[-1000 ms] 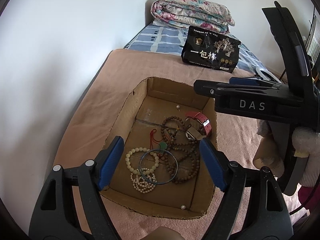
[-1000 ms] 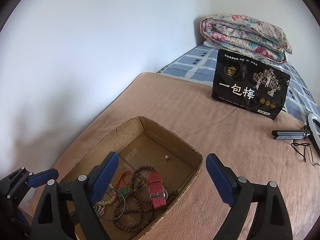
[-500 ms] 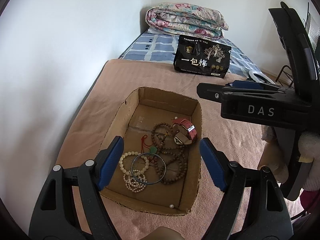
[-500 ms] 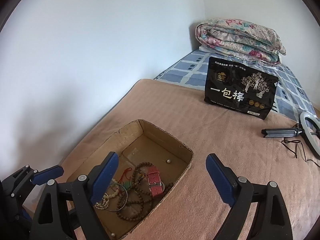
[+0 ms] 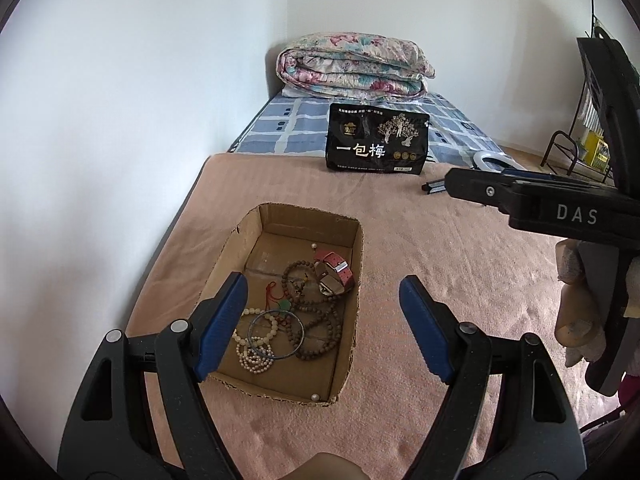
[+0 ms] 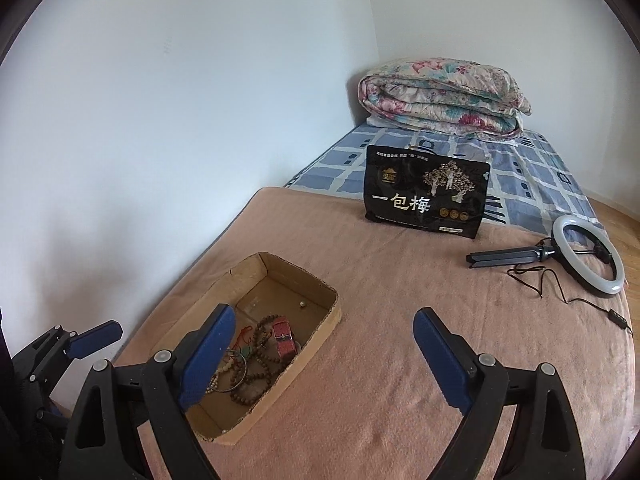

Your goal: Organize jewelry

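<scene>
A shallow cardboard box sits on the pink blanket near the wall. Inside lie a red-strapped watch, brown bead strands, a white bead bracelet, a metal bangle and a red cord with a green pendant. My left gripper is open and empty above the box's near right side. My right gripper is open and empty, to the right of the box. The watch and beads also show in the right wrist view.
A black snack bag stands at the far end of the blanket. A ring light with its stand and cable lies at the right edge. A folded floral quilt rests at the bed's head. A white wall runs along the left.
Both grippers have pulled back and up from the box, which now looks smaller and farther. Both stay open and empty. The jewelry has not moved.
</scene>
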